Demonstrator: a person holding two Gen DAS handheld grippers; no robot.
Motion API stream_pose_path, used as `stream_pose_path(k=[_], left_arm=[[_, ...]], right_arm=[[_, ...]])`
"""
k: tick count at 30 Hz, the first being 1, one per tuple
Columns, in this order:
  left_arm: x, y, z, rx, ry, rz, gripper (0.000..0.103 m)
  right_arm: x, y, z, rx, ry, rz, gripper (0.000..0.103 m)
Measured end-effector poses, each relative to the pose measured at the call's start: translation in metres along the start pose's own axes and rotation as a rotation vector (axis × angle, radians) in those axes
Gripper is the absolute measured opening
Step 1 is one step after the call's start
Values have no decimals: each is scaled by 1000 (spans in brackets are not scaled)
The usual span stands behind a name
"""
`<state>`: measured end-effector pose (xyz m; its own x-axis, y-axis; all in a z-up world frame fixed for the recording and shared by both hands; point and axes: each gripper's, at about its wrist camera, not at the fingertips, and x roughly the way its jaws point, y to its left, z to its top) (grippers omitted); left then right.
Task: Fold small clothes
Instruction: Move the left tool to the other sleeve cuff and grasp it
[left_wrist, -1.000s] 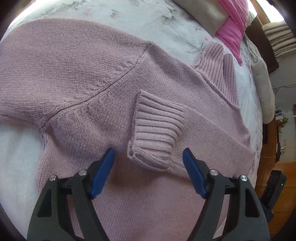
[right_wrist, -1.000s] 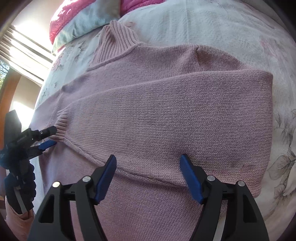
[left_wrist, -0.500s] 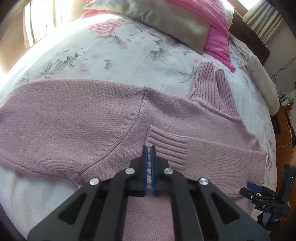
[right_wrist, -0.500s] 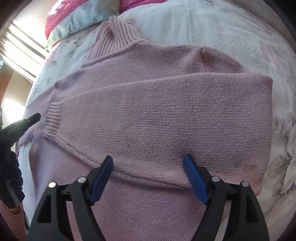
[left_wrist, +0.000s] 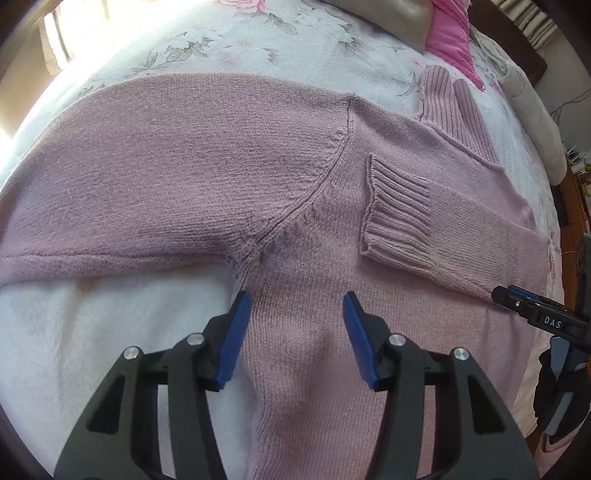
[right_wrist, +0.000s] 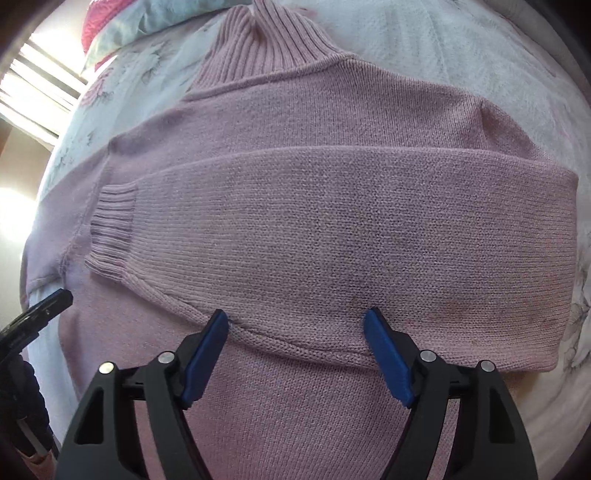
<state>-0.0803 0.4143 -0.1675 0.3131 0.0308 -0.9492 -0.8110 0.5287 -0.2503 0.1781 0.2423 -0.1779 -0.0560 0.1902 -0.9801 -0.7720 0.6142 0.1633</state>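
A mauve knitted sweater (left_wrist: 207, 162) lies flat on a bed (left_wrist: 221, 48) covered with a white floral sheet. One sleeve (right_wrist: 332, 236) is folded across the chest, its ribbed cuff (left_wrist: 399, 218) resting near the opposite armpit seam; the other sleeve stretches out sideways. The left gripper (left_wrist: 295, 332) is spread wide with nothing between its blue pads, hovering over the sweater's side edge. The right gripper (right_wrist: 295, 347) is likewise spread and empty, at the folded sleeve's lower edge.
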Motion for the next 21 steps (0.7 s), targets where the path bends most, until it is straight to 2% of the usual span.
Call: stream_pose_path(k=[1, 2, 4, 6, 9, 14, 18, 21], left_arm=[[-9, 6, -1, -19, -2, 15, 65], [-20, 13, -2, -37, -12, 17, 69], [-43, 33, -6, -72, -37, 0, 73], [-60, 62, -13, -126, -37, 21, 76], [-80, 123, -30, -254, -25, 46, 76], [-107, 232, -65, -472, -63, 117, 75], [-120, 297, -76, -594, -137, 98, 72], [-121, 338, -75, -692, -184, 45, 72]], right_arm=[[-4, 7, 0, -4, 2, 17, 77], [-7, 15, 0, -8, 12, 28, 77], [-10, 34, -1, -33, 30, 34, 77], [-12, 56, -3, -71, 37, 43, 77], [-12, 88, -7, -120, 37, 54, 78], [-1, 129, -11, -173, 40, 74, 78], [11, 151, -14, -196, 53, 69, 78], [17, 162, -14, -211, 51, 35, 78]])
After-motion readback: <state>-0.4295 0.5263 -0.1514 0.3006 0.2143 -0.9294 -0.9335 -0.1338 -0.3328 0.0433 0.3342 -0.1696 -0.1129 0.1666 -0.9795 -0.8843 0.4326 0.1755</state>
